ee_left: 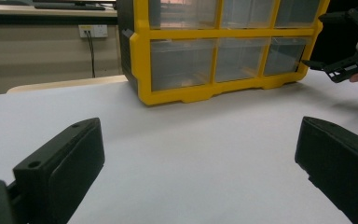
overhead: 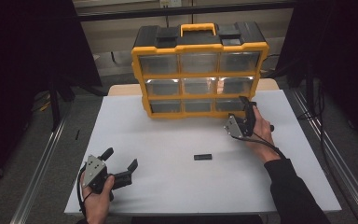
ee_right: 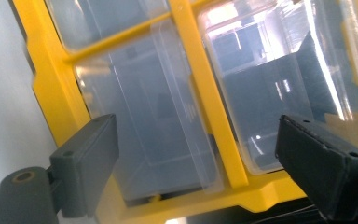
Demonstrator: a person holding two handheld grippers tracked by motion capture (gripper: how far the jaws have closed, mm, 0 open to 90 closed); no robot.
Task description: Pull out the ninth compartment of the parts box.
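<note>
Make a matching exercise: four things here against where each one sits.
Things:
1. organizer
2. black bar
3. left gripper
4. right gripper

Places:
A. at the organizer's lower right drawers
B. far edge of the table
C. near left corner
D. table's middle, lying apart from both grippers

Pairs: 1-B, 2-D, 3-C, 4-A

One yellow-and-black organizer with nine clear drawers, arranged three by three, and one yellow carry handle. One small black block on one white desk. Two grippers: left gripper, right gripper.
</note>
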